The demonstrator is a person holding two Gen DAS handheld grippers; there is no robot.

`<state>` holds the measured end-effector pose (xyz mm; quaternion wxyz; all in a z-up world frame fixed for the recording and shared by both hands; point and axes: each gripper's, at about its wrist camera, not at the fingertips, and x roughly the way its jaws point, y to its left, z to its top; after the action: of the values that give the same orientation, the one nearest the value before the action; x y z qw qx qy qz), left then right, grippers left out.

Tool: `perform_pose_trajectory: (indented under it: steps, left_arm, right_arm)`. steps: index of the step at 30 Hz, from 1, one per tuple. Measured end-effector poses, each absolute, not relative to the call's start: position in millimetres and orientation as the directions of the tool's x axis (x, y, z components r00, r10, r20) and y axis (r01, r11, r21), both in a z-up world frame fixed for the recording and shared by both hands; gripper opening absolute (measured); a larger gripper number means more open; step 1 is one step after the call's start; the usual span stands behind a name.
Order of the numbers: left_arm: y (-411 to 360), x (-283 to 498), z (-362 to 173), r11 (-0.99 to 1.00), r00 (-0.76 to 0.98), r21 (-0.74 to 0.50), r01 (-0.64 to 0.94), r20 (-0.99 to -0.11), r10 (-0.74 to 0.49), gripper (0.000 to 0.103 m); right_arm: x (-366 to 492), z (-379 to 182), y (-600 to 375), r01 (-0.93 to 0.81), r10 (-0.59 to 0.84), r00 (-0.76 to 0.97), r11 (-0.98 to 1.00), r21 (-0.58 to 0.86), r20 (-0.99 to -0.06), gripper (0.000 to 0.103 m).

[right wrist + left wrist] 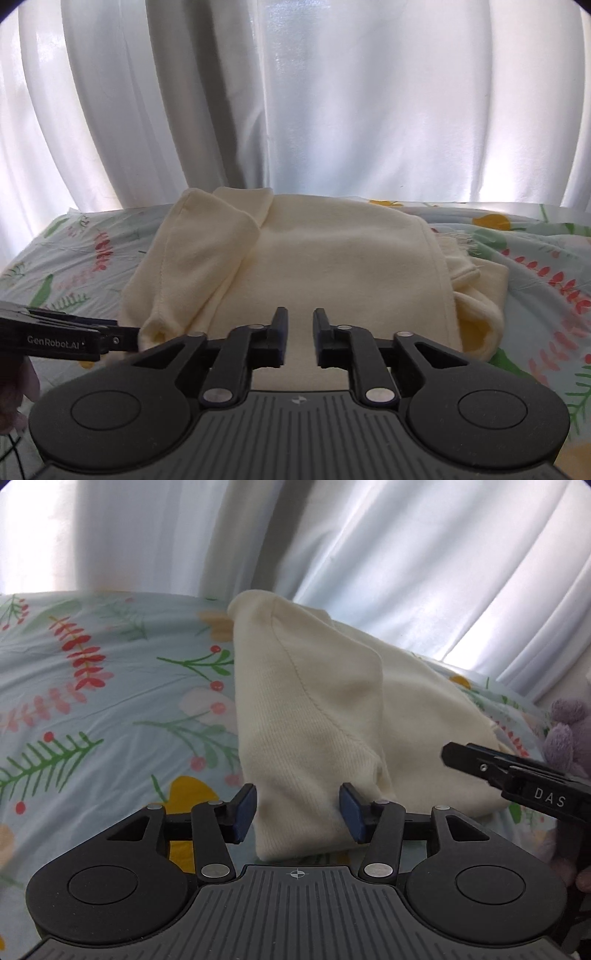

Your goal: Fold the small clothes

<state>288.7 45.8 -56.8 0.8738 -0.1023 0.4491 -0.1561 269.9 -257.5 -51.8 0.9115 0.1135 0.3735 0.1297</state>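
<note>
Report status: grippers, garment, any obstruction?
Left gripper open, straddling cream garment edge. Right gripper open above it. Garment folded on floral sheet. Nothing in the way.

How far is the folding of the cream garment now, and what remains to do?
Done: the cream garment lies on the floral bedsheet with its left sleeve folded over the body. In hand: nothing; the left gripper and the right gripper both have open jaws over the near edge, gripping no cloth. Left: the right side still bunches out, and the final fold is not made.
</note>
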Motion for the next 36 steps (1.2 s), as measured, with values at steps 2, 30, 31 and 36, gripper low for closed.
perform_pose_trajectory:
  steps: [2,30,31,36]
  left_arm:
    - [57,283,-50,0.932,0.576,-0.333,0.145,-0.737,-0.353,0.055]
    - [55,268,-51,0.934,0.571,-0.307,0.184,-0.74,-0.356,0.059]
    - [51,272,-52,0.93,0.564,-0.309,0.198,-0.74,-0.366,0.059]
    - [19,288,-64,0.911,0.515,-0.323,0.257,-0.752,-0.412,0.058]
  right_arm:
    - [286,-50,-258,-0.171,0.42,0.654,0.892,0.418,-0.629,0.068]
    - [341,-21,-234,-0.23,0.454,0.695,0.875,0.426,-0.558,0.012]
    - [338,-18,-243,-0.215,0.433,0.708,0.885,0.414,-0.558,0.012]
    - [331,-43,-282,-0.085,0.279,0.696,0.947,0.31,-0.661,0.012]
